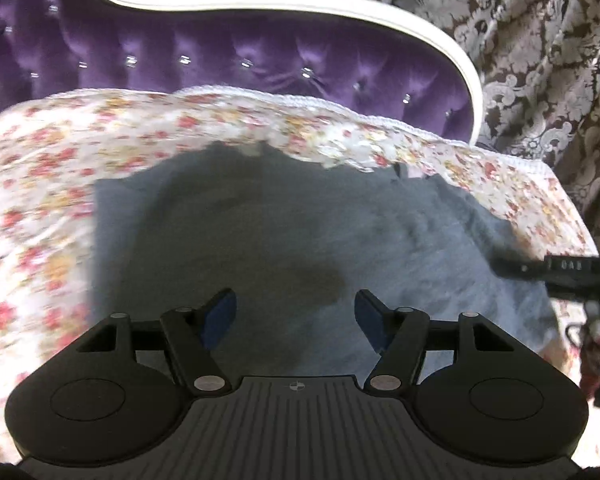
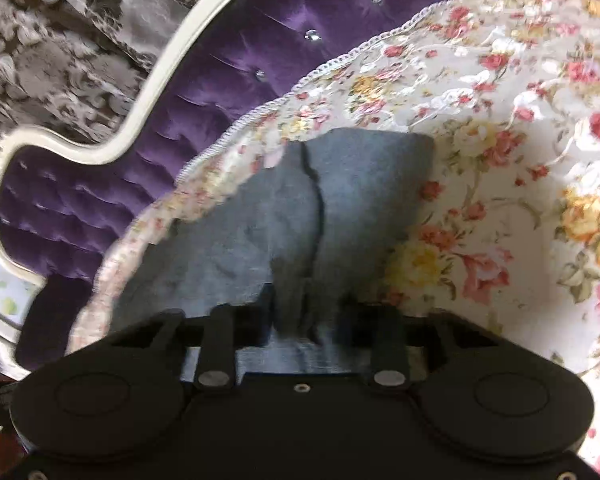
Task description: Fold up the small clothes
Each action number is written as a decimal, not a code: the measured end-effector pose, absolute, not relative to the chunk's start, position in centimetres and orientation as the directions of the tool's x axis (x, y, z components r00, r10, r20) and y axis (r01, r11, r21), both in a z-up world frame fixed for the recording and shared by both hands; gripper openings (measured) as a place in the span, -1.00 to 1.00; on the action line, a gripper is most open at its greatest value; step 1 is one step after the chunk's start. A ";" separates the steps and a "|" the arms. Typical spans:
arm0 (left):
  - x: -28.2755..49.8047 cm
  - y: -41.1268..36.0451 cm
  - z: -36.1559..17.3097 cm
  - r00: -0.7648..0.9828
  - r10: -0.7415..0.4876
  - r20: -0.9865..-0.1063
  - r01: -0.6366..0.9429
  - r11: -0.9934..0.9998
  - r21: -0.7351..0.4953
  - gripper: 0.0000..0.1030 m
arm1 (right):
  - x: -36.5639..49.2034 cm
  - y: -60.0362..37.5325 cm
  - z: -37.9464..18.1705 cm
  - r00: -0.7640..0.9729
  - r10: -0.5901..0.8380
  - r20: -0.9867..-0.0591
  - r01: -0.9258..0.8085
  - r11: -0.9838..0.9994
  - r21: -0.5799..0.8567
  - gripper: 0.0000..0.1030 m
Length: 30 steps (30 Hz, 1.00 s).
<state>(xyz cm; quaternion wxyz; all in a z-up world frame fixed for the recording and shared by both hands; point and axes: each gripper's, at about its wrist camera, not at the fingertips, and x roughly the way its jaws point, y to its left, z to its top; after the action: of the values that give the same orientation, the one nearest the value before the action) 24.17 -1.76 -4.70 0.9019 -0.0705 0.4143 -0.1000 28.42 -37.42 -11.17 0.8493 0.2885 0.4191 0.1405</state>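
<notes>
A small grey garment (image 1: 268, 224) lies spread on a floral bedspread (image 1: 40, 184). My left gripper (image 1: 296, 312) is open, hovering just above the garment's near part, blue pads apart and empty. My right gripper (image 2: 306, 312) is closed on a bunched fold of the grey garment (image 2: 340, 200) at its near edge; a dark seam or fold line runs up the cloth from the grip. The right gripper's black body (image 1: 572, 270) shows at the right edge of the left wrist view, at the garment's right side.
A purple tufted headboard (image 1: 220, 56) with a white curved frame (image 1: 340, 8) stands behind the bed. Brown and grey patterned curtains (image 1: 540, 60) hang at the right. The floral bedspread (image 2: 520, 160) surrounds the garment on all sides.
</notes>
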 end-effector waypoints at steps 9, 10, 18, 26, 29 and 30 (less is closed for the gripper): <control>18.1 6.1 -4.0 0.676 -0.167 -0.718 0.038 0.981 -0.193 0.24 | 28.6 -32.7 -5.6 0.630 0.316 -0.710 -0.056 0.930 0.364 -0.45; 17.7 6.7 -4.1 0.676 -0.163 -0.719 0.027 0.980 -0.196 0.24 | 28.7 -31.9 -4.8 0.631 0.313 -0.710 -0.066 0.934 0.352 -0.45; 15.5 11.0 -4.8 0.678 -0.166 -0.717 -0.032 0.967 -0.254 0.24 | 30.6 -21.8 -0.3 0.616 0.387 -0.686 -0.227 0.921 0.315 -0.47; 14.5 13.2 -4.9 0.688 -0.171 -0.705 -0.050 0.958 -0.282 0.24 | 32.0 -9.5 -2.8 0.524 0.449 -0.723 -0.384 0.883 0.271 -0.49; 14.3 13.8 -5.1 0.688 -0.168 -0.706 -0.056 0.958 -0.282 0.24 | 31.7 -6.4 -4.3 0.501 0.429 -0.752 -0.421 0.880 0.221 -0.48; 14.3 13.9 -5.1 0.688 -0.167 -0.706 -0.059 0.957 -0.284 0.24 | 31.6 -5.6 -4.7 0.493 0.429 -0.757 -0.430 0.876 0.217 -0.42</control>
<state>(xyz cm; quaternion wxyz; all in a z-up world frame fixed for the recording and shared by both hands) 14.30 13.95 -5.11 0.9074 -0.1437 0.3939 -0.0298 31.61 -5.63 -4.74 0.8639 -0.0006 0.4380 0.2486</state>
